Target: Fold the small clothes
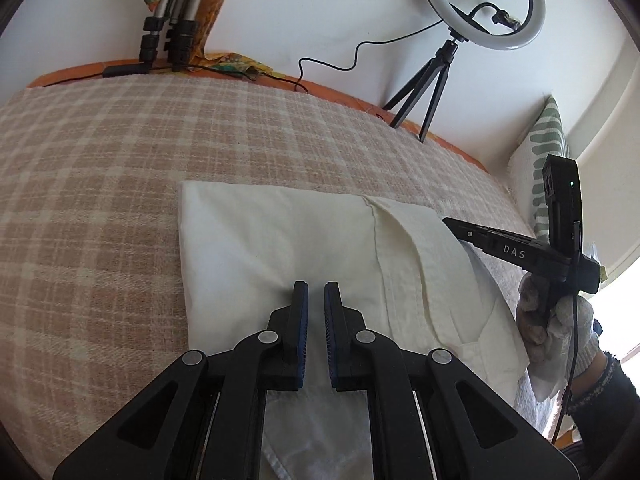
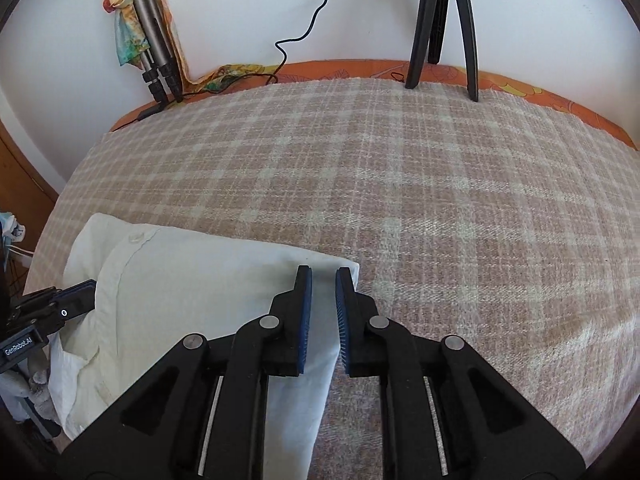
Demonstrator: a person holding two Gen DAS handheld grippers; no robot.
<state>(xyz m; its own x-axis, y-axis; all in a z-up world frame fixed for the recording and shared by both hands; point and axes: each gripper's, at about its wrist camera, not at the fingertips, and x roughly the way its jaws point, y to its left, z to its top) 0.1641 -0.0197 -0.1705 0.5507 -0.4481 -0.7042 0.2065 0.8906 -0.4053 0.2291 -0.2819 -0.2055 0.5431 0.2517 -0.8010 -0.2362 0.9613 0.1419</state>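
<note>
The cream-white cotton garment, folded into a rough rectangle (image 1: 288, 248), lay flat on the pink-and-cream checked woven blanket (image 1: 100, 200), toward the blanket's near edge and well away from the wall. Its near end was hidden under the left gripper's black linkage, and in the right wrist view its near left corner ran behind the other tool and out of the frame, so the full outline could not be made out. A stitched seam and a flap crossed the garment's right part; what kind of garment it was could not be told. The left gripper (image 1: 316, 286) hovered over the garment's middle, its blue-padded fingers a narrow gap apart with nothing between them; whether the tips touched the cloth was unclear. The right gripper (image 2: 323, 272) sat over the garment's far right corner, jaws likewise slightly parted and empty, straddling the cloth's edge. In the left wrist view that right tool reached in from the garment's right side, held by a hand in a white knitted glove (image 1: 560, 320), the wrist partly cut off. Beyond the garment, at the blanket's far edge by the white wall, stood a white ring light on a small black tripod (image 1: 482, 4) and folded grey tripod legs (image 1: 172, 20).
</note>
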